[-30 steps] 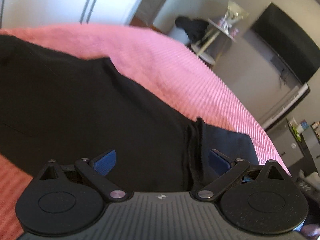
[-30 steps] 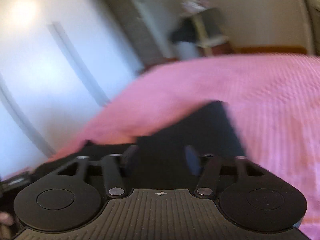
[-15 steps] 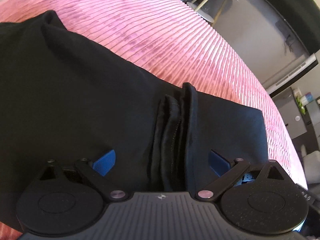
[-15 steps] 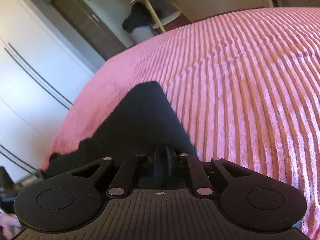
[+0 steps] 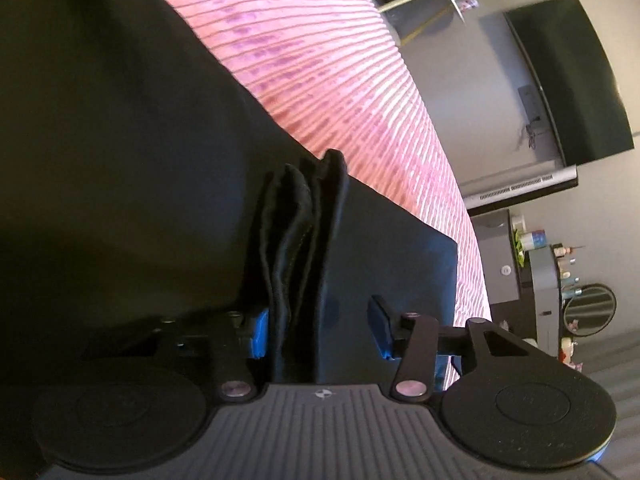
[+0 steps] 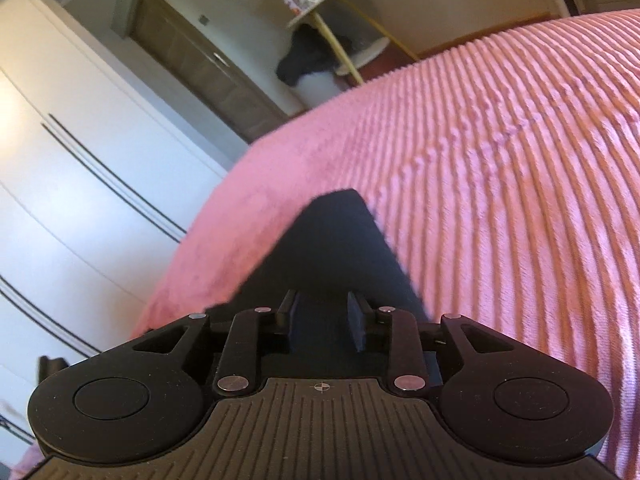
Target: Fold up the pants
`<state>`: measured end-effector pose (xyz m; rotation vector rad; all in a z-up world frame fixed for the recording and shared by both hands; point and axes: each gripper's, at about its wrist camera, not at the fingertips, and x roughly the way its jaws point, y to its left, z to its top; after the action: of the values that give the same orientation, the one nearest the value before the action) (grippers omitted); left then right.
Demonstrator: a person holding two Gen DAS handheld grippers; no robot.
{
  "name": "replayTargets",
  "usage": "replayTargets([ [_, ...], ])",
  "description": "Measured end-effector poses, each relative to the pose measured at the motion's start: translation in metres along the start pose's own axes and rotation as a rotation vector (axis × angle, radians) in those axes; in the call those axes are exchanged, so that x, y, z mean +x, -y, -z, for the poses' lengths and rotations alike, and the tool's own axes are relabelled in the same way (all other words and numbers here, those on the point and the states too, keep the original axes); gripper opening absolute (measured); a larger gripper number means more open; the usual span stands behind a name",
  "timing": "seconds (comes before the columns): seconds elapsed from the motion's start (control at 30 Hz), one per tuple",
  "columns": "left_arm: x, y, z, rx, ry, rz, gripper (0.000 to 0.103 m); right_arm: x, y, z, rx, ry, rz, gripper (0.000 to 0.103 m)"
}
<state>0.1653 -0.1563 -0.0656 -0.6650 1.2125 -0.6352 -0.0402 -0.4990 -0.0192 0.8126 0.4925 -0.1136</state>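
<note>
Black pants (image 5: 120,160) lie spread on a pink ribbed bedspread (image 5: 340,80). In the left wrist view a bunched ridge of the fabric (image 5: 298,248) stands up between the blue pads of my left gripper (image 5: 318,330), whose jaws are partly apart around it. In the right wrist view a flat black corner of the pants (image 6: 340,240) reaches out over the bedspread (image 6: 500,200). My right gripper (image 6: 324,316) stands with its jaws a little apart and the fabric lying between them.
A dark TV (image 5: 568,72) hangs on the wall right of the bed, with a dresser holding small items (image 5: 544,280) below it. A small round table with dark clothes under it (image 6: 320,52) stands beyond the bed, by white wardrobe doors (image 6: 80,160).
My left gripper's jaws have narrowed around the bunched ridge of fabric. My right gripper was shut on the pants corner half a second ago and its jaws have now parted.
</note>
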Motion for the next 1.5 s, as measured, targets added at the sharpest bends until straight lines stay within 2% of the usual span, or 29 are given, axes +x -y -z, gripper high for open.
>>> replayTargets([
  [0.07, 0.006, 0.006, 0.001, 0.018, -0.001, -0.020, 0.047, -0.003, -0.004, 0.001, -0.016, 0.006, 0.002, 0.031],
  [0.1, 0.007, 0.009, 0.002, 0.028, 0.006, -0.034, 0.029, -0.004, -0.006, 0.002, -0.024, 0.006, 0.008, 0.031],
  [0.13, 0.009, 0.010, 0.003, 0.035, 0.007, -0.058, 0.015, -0.004, -0.006, 0.002, -0.032, 0.007, 0.015, 0.031],
  [0.17, 0.008, 0.010, 0.004, 0.035, 0.008, -0.077, 0.010, -0.005, -0.006, 0.002, -0.036, 0.013, 0.023, 0.031],
  [0.27, -0.011, 0.007, 0.008, 0.009, 0.064, -0.052, 0.010, -0.012, -0.002, -0.001, -0.021, 0.043, 0.038, 0.031],
  [0.37, -0.053, 0.004, 0.012, 0.003, 0.198, -0.002, 0.010, -0.018, 0.002, -0.004, 0.003, 0.071, 0.030, 0.037],
  [0.4, -0.069, 0.003, 0.013, 0.016, 0.246, -0.015, 0.010, -0.019, 0.002, -0.004, 0.005, 0.072, 0.020, 0.038],
  [0.47, -0.099, 0.002, 0.017, 0.057, 0.330, -0.125, 0.010, -0.019, -0.001, -0.003, -0.011, 0.058, 0.008, 0.040],
  [0.53, -0.116, 0.000, 0.020, 0.132, 0.386, -0.275, 0.014, -0.013, -0.006, 0.000, -0.044, 0.031, 0.000, 0.040],
  [0.57, -0.120, -0.004, 0.021, 0.151, 0.389, -0.341, 0.024, -0.010, -0.010, 0.001, -0.058, 0.017, -0.007, 0.040],
  [0.6, -0.122, -0.010, 0.022, 0.153, 0.382, -0.375, 0.044, -0.007, -0.014, 0.003, -0.077, 0.001, -0.017, 0.040],
  [0.67, -0.121, -0.027, 0.021, 0.074, 0.363, -0.350, 0.060, -0.001, -0.024, 0.008, -0.117, -0.026, -0.046, 0.040],
  [0.73, -0.121, -0.039, 0.018, 0.004, 0.360, -0.321, 0.060, 0.002, -0.034, 0.014, -0.163, -0.061, -0.097, 0.039],
  [0.8, -0.118, -0.046, 0.015, -0.039, 0.358, -0.340, 0.060, 0.004, -0.044, 0.022, -0.198, -0.098, -0.134, 0.039],
  [0.87, -0.121, -0.049, 0.014, -0.057, 0.349, -0.345, 0.060, 0.009, -0.054, 0.031, -0.244, -0.130, -0.135, 0.039],
  [0.93, -0.117, -0.049, 0.011, -0.054, 0.338, -0.352, 0.060, 0.016, -0.062, 0.039, -0.300, -0.156, -0.101, 0.036],
  [1.0, -0.112, -0.046, 0.009, -0.037, 0.329, -0.375, 0.060, 0.027, -0.067, 0.047, -0.361, -0.161, -0.021, 0.029],
  [1.07, -0.112, -0.041, 0.007, -0.018, 0.321, -0.391, 0.060, 0.034, -0.067, 0.053, -0.405, -0.155, 0.072, 0.011],
  [1.1, -0.111, -0.040, 0.007, -0.012, 0.317, -0.398, 0.060, 0.039, -0.065, 0.055, -0.421, -0.159, 0.098, 0.010],
  [1.17, -0.110, -0.039, 0.006, -0.005, 0.313, -0.407, 0.060, 0.045, -0.061, 0.057, -0.417, -0.163, 0.115, 0.006],
  [1.37, -0.102, -0.036, 0.006, 0.011, 0.301, -0.419, 0.063, 0.044, -0.057, 0.065, -0.382, -0.116, 0.112, 0.006],
  [1.5, -0.090, -0.033, 0.000, 0.014, 0.291, -0.415, 0.066, 0.043, -0.040, 0.057, -0.250, -0.093, 0.088, 0.000],
])
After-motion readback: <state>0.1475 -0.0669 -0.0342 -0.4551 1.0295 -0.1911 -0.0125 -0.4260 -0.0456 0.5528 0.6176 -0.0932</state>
